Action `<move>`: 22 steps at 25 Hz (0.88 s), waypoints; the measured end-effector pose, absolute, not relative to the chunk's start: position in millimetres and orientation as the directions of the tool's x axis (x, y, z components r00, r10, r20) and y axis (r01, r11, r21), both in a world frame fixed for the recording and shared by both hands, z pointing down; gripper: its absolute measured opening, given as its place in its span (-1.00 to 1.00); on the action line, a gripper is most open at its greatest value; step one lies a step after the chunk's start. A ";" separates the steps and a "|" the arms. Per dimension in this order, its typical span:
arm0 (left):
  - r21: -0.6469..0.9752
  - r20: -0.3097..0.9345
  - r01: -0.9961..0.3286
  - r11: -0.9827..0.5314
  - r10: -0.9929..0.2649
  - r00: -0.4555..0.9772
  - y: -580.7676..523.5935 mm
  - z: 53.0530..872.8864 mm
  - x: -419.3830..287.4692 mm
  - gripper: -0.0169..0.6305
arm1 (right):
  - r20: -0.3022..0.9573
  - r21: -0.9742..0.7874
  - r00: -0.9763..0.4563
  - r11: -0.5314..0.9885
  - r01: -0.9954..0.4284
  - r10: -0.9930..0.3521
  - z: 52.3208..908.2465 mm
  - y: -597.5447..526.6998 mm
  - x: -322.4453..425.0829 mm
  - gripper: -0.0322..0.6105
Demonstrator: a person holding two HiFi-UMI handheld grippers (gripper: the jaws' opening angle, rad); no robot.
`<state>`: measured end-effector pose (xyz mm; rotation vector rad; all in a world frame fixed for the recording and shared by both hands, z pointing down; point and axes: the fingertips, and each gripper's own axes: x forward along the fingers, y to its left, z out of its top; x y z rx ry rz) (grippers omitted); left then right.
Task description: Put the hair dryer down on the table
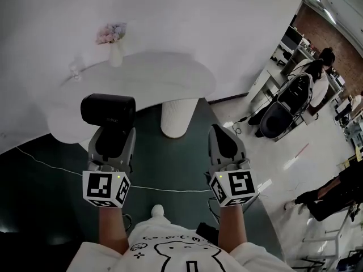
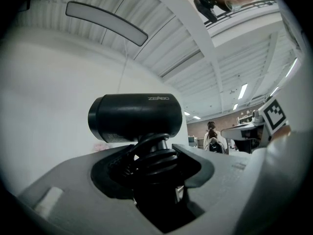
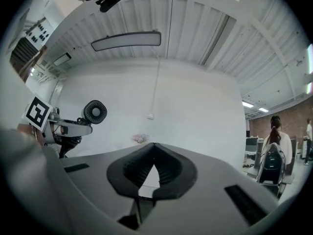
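White tabletop [image 1: 170, 78] carries a vase [image 1: 115, 54] of flowers [image 1: 111, 33]; left gripper [image 1: 112, 136] jaws clamp the hair dryer [image 1: 108, 111] handle at its near edge, while right gripper [image 1: 224, 142] jaws sit closed, empty.

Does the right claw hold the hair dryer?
No, the hair dryer is clamped in the left claw; the right claw is shut and empty.

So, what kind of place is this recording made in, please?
Probably an open-plan office or lab with a small staged corner. A white table with a vase of flowers stands before a plain white wall, while desks and an office chair fill the room to the side.
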<state>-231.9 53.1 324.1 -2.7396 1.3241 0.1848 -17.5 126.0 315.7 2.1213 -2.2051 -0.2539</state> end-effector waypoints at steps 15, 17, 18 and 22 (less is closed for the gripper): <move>-0.027 -0.129 -0.764 -0.644 -0.756 0.642 -10.4 316.2 -206.5 -0.21 | -0.026 0.172 0.005 -0.010 -0.985 -1.000 316.7 75.6 12.3 -0.90; -0.042 -0.128 -0.762 -0.646 -0.753 0.646 -18.6 318.9 -198.9 -0.21 | -0.031 0.160 0.008 -0.013 -0.987 -0.999 320.1 66.4 21.4 -0.90; -0.050 -0.127 -0.761 -0.646 -0.752 0.647 -21.4 319.7 -193.1 -0.21 | -0.033 0.154 0.005 -0.010 -0.988 -0.999 321.6 62.1 27.3 -0.90; -0.078 -0.120 -0.768 -0.636 -0.759 0.640 -21.7 318.8 -165.5 -0.21 | -0.037 0.155 -0.025 0.019 -0.988 -0.999 322.7 54.1 51.5 -0.91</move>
